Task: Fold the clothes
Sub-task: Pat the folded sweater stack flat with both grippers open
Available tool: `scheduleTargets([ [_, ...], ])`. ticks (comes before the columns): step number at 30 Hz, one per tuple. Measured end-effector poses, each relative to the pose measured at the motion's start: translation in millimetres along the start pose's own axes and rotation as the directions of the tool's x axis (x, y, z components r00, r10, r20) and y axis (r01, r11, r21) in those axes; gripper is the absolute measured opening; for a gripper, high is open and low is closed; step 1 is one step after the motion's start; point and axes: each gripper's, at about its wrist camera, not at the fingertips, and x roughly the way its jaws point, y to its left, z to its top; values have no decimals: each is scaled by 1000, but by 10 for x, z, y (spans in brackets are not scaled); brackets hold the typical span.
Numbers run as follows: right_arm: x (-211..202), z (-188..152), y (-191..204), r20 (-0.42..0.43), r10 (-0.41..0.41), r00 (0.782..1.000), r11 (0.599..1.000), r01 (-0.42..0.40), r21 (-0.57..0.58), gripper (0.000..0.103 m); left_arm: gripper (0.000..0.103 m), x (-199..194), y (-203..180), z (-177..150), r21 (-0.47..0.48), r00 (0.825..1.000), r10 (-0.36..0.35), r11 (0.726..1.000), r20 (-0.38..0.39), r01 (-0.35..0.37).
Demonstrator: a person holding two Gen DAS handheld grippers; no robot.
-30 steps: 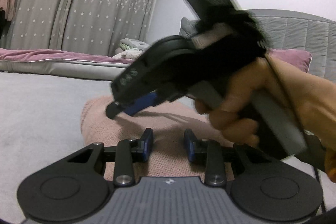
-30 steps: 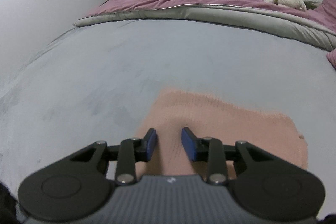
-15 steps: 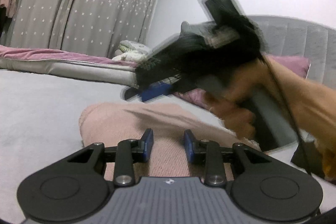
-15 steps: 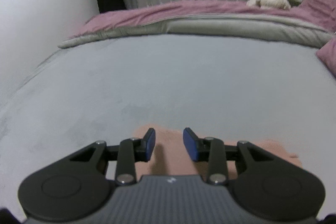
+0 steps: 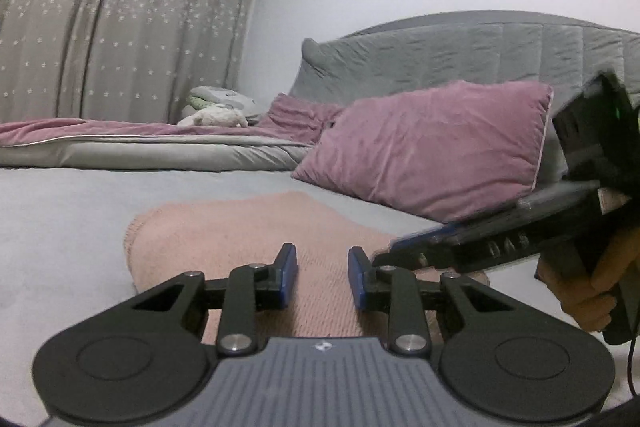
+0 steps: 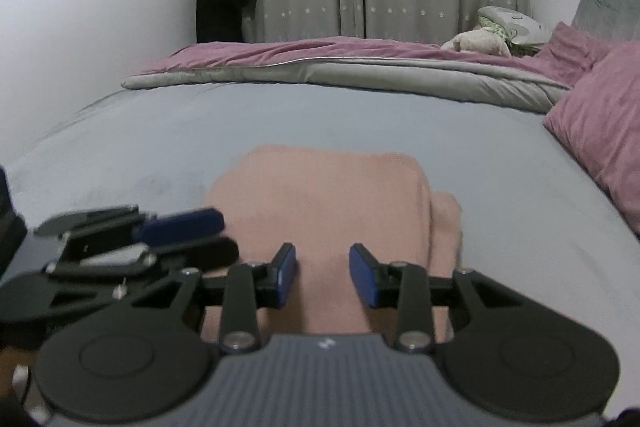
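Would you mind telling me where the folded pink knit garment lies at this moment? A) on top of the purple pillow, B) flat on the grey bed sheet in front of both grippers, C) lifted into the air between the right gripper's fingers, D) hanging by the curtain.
B: the pink knit garment lies flat on the grey bed sheet, ahead of the right gripper and the left gripper, clear of the purple pillow.

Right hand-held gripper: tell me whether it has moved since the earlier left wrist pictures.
Yes. The right hand-held gripper has swung from before the headboard down toward the picture's right, low over the pink garment.
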Motion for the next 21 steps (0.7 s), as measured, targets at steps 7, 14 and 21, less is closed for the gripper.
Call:
scheduleTargets([
  [7, -14, -402, -54, 24, -30, 999, 1000, 30, -1, 31, 26, -15, 62, 3, -71, 997, -69, 995, -31, 66],
  [14, -254, -277, -52, 47, -19, 999, 995, 14, 103, 51, 35, -223, 593, 94, -441, 990, -132, 887, 42, 136],
  [21, -494, -169, -74, 25, -30, 999, 981, 25, 194, 57, 41, -411, 844, 154, -532, 999, -41, 846, -6, 32],
])
